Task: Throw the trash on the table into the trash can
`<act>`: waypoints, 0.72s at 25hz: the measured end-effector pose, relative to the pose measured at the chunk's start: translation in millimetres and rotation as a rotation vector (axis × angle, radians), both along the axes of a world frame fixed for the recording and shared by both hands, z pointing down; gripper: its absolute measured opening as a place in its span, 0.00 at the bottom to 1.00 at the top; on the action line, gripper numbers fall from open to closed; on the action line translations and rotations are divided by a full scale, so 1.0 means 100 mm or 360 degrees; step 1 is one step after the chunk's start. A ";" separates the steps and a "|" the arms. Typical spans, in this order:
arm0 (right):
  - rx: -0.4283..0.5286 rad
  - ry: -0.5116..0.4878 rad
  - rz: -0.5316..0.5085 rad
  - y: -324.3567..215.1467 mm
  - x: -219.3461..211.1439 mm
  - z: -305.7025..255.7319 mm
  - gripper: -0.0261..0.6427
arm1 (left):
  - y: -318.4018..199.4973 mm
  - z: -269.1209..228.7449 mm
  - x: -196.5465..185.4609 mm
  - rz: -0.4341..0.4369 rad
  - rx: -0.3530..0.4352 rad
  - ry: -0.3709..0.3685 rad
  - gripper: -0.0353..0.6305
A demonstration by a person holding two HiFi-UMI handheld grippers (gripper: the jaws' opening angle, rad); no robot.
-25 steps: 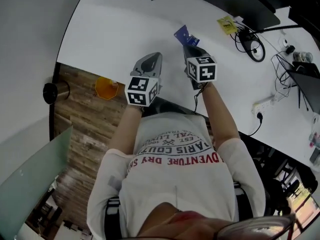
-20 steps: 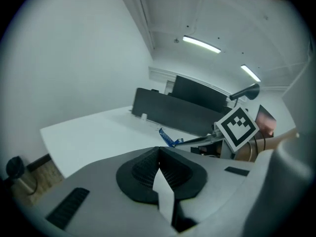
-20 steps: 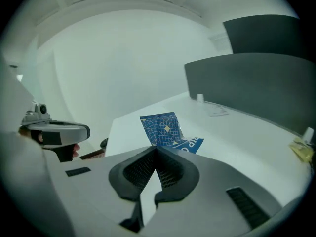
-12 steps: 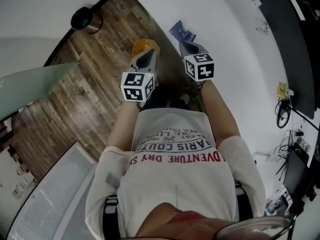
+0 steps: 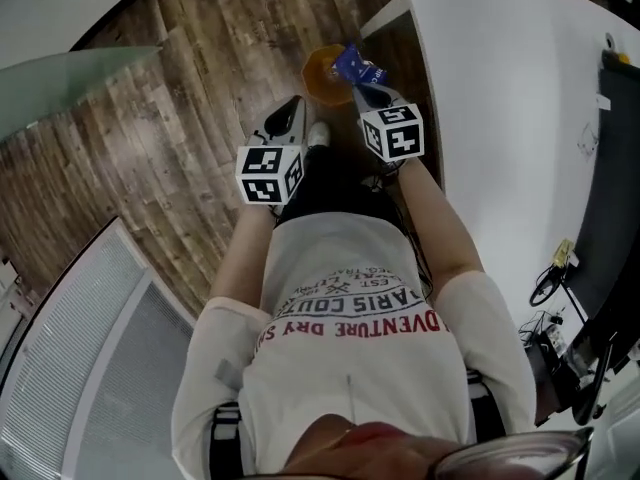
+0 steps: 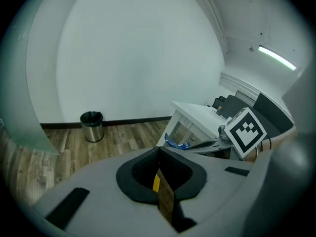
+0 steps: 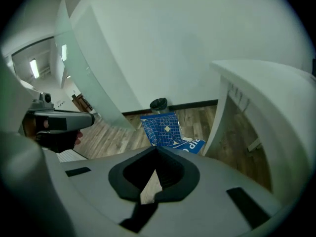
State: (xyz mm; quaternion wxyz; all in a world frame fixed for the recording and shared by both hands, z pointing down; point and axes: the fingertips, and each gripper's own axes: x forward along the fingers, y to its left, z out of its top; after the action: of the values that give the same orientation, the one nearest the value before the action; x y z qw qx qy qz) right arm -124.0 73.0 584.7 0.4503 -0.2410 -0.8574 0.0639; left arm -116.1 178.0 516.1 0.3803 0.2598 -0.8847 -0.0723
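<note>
The brown wood floor [image 5: 150,148] takes up most of the head view. A big white table [image 5: 500,88] stands on the right side. The person in a white shirt [image 5: 350,348] stands between the floor and the table and holds both arms out in front. A pale glass wall [image 5: 70,73] stands far off on the left.

An orange trash can [image 5: 318,80] sits on the floor, just beside the table's edge. A small silver bin [image 6: 92,126] stands by the far white wall, well apart from everything else.

The left gripper [image 5: 292,108] points down at the floor, near the orange trash can. Its two jaws are pressed together and there is nothing between them. The right gripper [image 5: 368,90] is next to it, close to the table's edge, and also points down. Its jaws are pinching a blue wrapper [image 5: 352,65] with a white pattern on it. The wrapper sticks out past the tips of the jaws. In the head view the wrapper shows right at the rim of the orange trash can, on the side near the table. I cannot tell if it hangs right over the opening or just beside it. It is off the table and not in the can.
</note>
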 end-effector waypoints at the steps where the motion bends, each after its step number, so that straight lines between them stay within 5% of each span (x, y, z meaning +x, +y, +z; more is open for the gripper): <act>1: 0.0009 0.0035 -0.0030 0.08 -0.02 0.19 0.08 | 0.08 0.15 -0.03 -0.0018 -0.0004 0.0026 0.09; 8: 0.0000 0.0307 -0.0067 0.36 0.00 1.62 0.08 | 0.34 1.41 -0.03 -0.0115 -0.0012 0.0214 0.09; 18: 0.0076 0.0458 -0.0156 0.64 0.12 3.58 0.08 | 0.52 3.07 0.19 -0.0159 -0.0004 0.0395 0.09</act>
State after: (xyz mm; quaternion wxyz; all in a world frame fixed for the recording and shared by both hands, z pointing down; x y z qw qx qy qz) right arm -111.8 136.7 942.8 0.5766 -0.2601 -0.7725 0.0554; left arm -96.9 230.3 823.0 0.4831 0.2042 -0.8427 -0.1216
